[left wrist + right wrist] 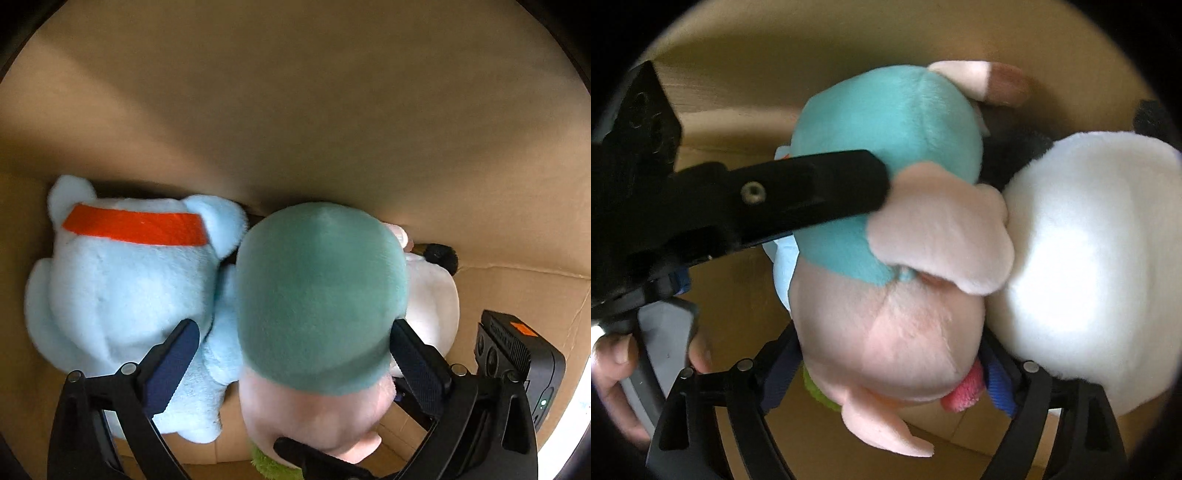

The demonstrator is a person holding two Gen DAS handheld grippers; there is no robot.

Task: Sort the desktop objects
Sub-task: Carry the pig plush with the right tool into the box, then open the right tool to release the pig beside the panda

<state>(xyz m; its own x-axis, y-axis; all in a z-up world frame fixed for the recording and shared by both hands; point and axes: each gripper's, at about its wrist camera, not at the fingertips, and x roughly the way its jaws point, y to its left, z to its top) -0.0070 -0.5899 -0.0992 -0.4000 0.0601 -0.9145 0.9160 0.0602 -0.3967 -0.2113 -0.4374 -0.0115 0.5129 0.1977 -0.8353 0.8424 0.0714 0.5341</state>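
Note:
A pink plush with a teal cap (317, 295) sits inside a cardboard box (295, 129). My left gripper (295, 354) is open, its jaws wide on either side of the cap; whether the pads touch it is unclear. In the right wrist view the same plush (886, 325) lies between the jaws of my right gripper (890, 373), which looks open around its pink body. The other gripper's black finger (812, 188) rests against the teal cap (886, 147).
A light blue plush with an orange band (125, 288) lies left of the pink one. A white plush (1089, 266) presses on its right, also seen in the left wrist view (436, 306). Cardboard walls enclose everything closely. A hand (613, 354) holds the other gripper's grey handle.

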